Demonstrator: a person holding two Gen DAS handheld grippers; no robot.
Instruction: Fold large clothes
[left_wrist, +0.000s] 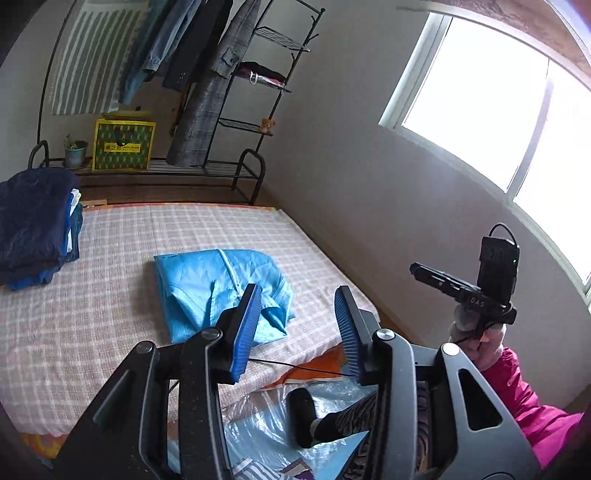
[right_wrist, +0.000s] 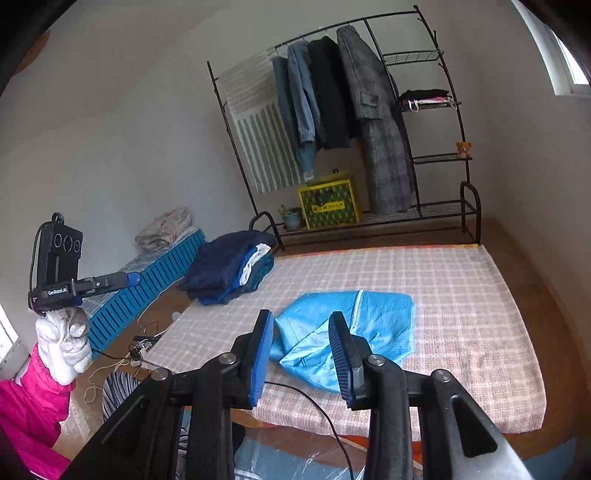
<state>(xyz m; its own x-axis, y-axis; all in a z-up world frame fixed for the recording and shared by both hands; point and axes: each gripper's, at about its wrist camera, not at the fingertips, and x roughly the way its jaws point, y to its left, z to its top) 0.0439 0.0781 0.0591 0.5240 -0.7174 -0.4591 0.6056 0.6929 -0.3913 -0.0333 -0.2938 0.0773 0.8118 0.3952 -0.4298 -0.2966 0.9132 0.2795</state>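
"GenRobot.AI" on the left claw (right_wrist: 127, 277) body, "DAS" on the right claw (left_wrist: 415, 269) body

Yellow box (right_wrist: 330, 201) lettering illegible

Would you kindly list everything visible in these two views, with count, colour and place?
Folded light-blue zip jacket: one, middle of the bed.
Checked pink-and-white bed cover: one, over the mattress.
Stack of folded dark-blue clothes: one, bed's far corner.
Black metal clothes rack: one, against the far wall, coats hanging.
Yellow-green patterned box: one, rack's bottom shelf.
Small brown teddy bear: one, side shelf.
Potted plant: one, beside the box.
Window: one, bright, side wall.
Left gripper: black, blue pads, open, empty.
Right gripper: same, open, empty.
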